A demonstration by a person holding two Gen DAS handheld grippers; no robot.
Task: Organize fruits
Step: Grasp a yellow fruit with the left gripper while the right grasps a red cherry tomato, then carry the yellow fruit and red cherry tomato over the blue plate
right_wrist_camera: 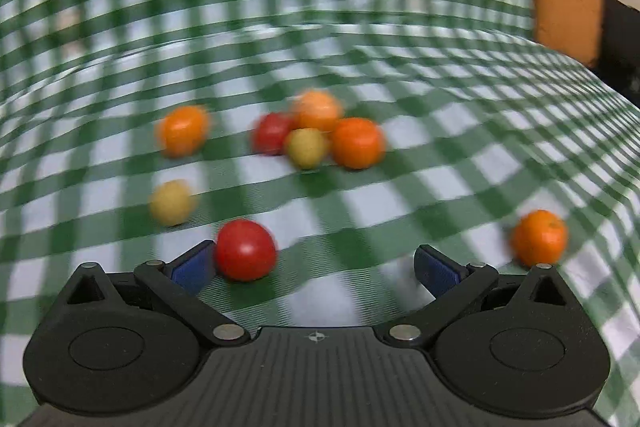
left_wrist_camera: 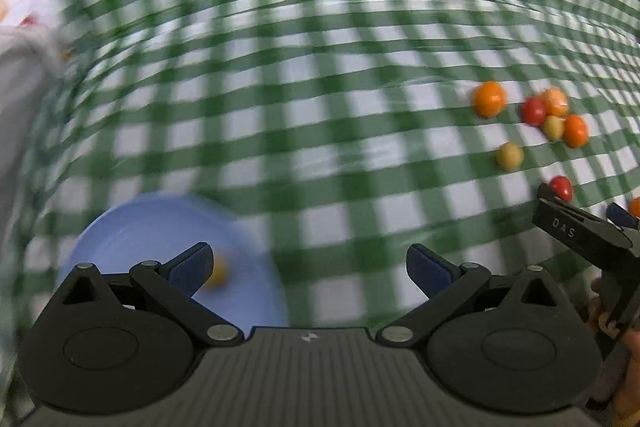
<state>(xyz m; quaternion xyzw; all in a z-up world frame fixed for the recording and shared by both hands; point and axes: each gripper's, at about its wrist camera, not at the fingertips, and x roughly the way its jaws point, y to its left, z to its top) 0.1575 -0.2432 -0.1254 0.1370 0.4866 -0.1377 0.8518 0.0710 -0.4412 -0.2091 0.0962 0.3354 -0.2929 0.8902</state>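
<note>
Surface [right_wrist_camera: 400, 87]: covered by a green-and-white gingham cloth, smooth with a slight sheen, creased in low ridges; both views motion-blurred.

Blue plate [left_wrist_camera: 160, 227]: round, matte, shallow raised rim, lying on the cloth at the lower left of the left wrist view, partly hidden behind the left claw [left_wrist_camera: 308, 267]. One small yellow-orange fruit [left_wrist_camera: 216, 273] sits on it, just beyond the claw's left pad; too blurred to tell its kind.

Left claw: black hinged links, blue flat pads, spread wide, nothing between them.

Right claw [right_wrist_camera: 316, 263]: same build, released, pads far apart. A glossy red tomato [right_wrist_camera: 246, 250], round and smooth-skinned, lies on the cloth just beside or touching the left pad; contact cannot be resolved. It is not gripped.

Loose fruits on the cloth, right wrist view, all small, round and smooth:
- cluster of four touching: red tomato [right_wrist_camera: 272, 133], pale orange fruit [right_wrist_camera: 318, 109], yellow-green fruit [right_wrist_camera: 306, 147], deep orange fruit [right_wrist_camera: 357, 143]
- single orange fruit [right_wrist_camera: 184, 130], left of the cluster, apart
- dull yellow fruit [right_wrist_camera: 172, 202], nearer the claw
- orange fruit [right_wrist_camera: 539, 237], far right, well apart, near the right pad.
</note>
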